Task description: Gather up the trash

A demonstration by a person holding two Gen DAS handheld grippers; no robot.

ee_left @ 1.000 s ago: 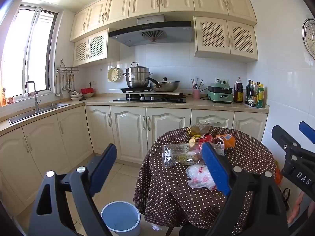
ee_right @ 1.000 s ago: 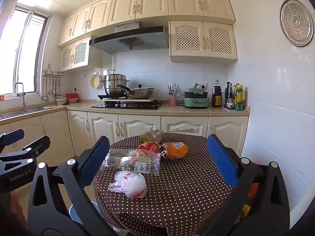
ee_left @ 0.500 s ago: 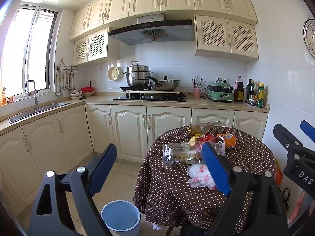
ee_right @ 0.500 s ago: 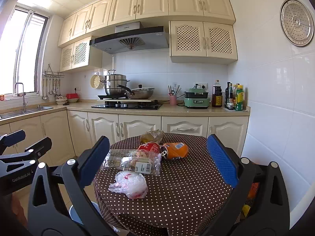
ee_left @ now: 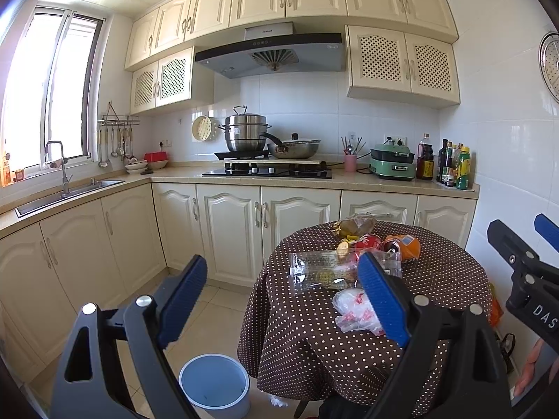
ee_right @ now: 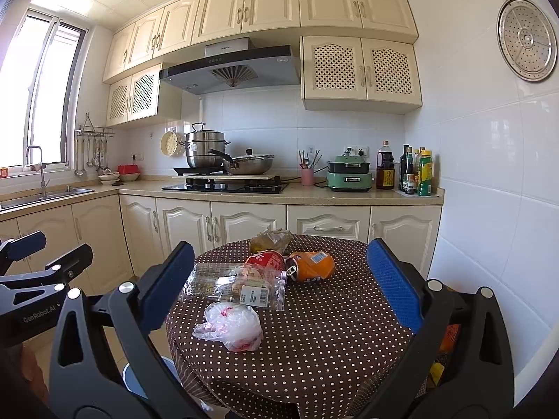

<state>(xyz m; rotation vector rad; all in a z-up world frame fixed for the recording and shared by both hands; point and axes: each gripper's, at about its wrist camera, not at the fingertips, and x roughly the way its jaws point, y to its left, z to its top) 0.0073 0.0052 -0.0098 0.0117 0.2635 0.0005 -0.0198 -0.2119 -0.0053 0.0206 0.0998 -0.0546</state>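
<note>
A: How far along is the trash collecting?

B: By the look of it, not begun. The round table point(ee_right: 314, 349) with its dotted cloth carries everything; the blue bin point(ee_left: 215, 384) on the floor beside it looks empty.

A: What's left?

B: The clear wrapper bag point(ee_right: 237, 286), the crumpled white plastic bag point(ee_right: 232, 326) nearest, a brownish bag point(ee_right: 270, 241) at the back, then the orange can point(ee_right: 311, 266) and red can point(ee_right: 265, 261).

A: And the tongs?

B: The left gripper point(ee_left: 283, 296) and right gripper point(ee_right: 279, 279) both gape wide, holding nothing, short of the table.
</note>
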